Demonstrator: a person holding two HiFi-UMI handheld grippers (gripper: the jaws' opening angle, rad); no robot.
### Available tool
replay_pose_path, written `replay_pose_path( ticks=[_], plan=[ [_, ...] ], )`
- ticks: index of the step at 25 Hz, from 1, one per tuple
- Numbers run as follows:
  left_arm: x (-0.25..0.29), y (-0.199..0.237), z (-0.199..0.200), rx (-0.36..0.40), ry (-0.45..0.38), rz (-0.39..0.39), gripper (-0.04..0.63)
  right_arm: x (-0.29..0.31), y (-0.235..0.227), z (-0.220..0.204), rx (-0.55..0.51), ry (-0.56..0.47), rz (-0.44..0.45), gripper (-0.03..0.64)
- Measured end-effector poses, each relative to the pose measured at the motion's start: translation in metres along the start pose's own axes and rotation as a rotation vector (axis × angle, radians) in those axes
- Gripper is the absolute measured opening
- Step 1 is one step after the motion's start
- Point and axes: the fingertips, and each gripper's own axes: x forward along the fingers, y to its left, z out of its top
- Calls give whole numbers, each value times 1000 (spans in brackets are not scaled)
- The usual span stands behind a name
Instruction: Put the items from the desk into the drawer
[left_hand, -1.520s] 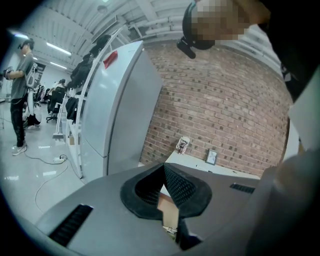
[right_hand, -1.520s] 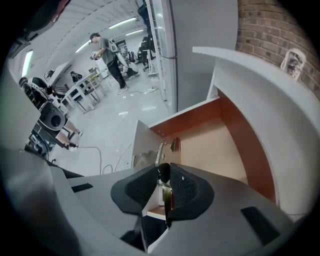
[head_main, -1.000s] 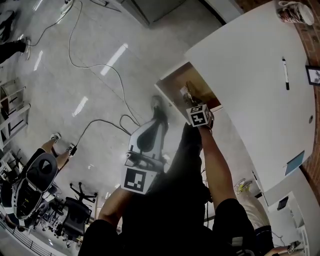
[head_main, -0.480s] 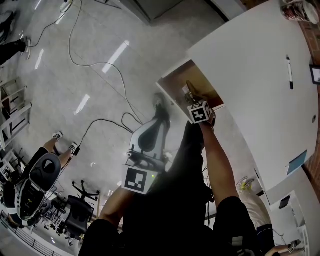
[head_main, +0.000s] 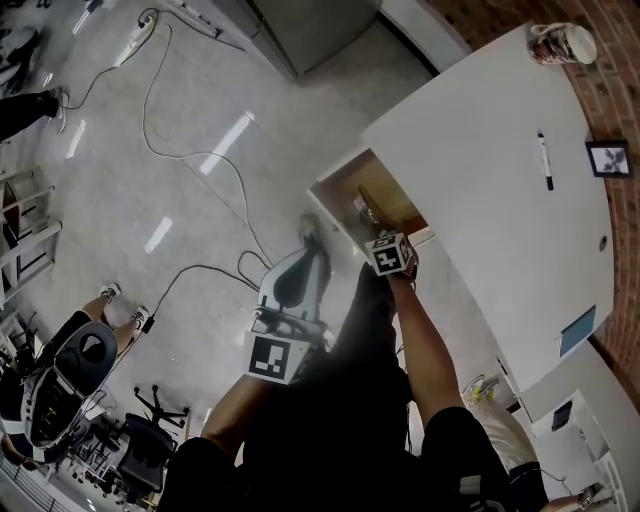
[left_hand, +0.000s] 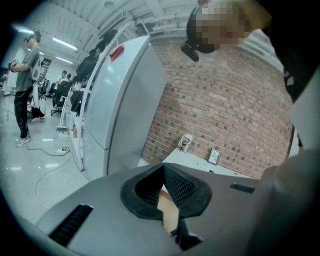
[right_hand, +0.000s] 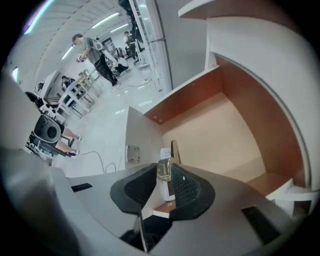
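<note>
One change: right gripper (right_hand: 163, 169) fingers have just been opening, white clipped item (right_hand: 168, 189) between them, inside drawer (right_hand: 225, 135). Left gripper (left_hand: 163, 167) unchanged, fingers together.

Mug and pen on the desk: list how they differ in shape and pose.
The mug is wide and patterned; the pen is thin and dark. The mug stands upright at a corner of the desk; the pen lies flat further in. Both rest on the white desk.
</note>
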Motion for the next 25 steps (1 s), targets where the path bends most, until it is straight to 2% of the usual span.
replay_pose_path(
  ticks=[3, 6, 12, 15, 18, 25],
  plan=[
    [0, -3, 13, 10, -29, -4, -3, -30, -4, 19, 50, -87, 2, 35],
    [-4, -11, 29, 21, -55, -17, -3, -69, -10, 36, 100, -185, -2, 14],
    [-16, -34, 64, 69, -94, -63, -3, -181, -18, 80, 162, -380, -40, 2],
    [-22, -52, 81, 59, -109, -106, -3, -244, -19, 98, 196, -493, -68, 2],
    [-26, -70, 95, 48, -128, -140, -3, -309, -19, 110, 222, -615, -104, 0],
    [-29, -113, 135, 100, -196, -216, -3, -453, -11, 123, 247, -895, -188, 0]
  ],
)
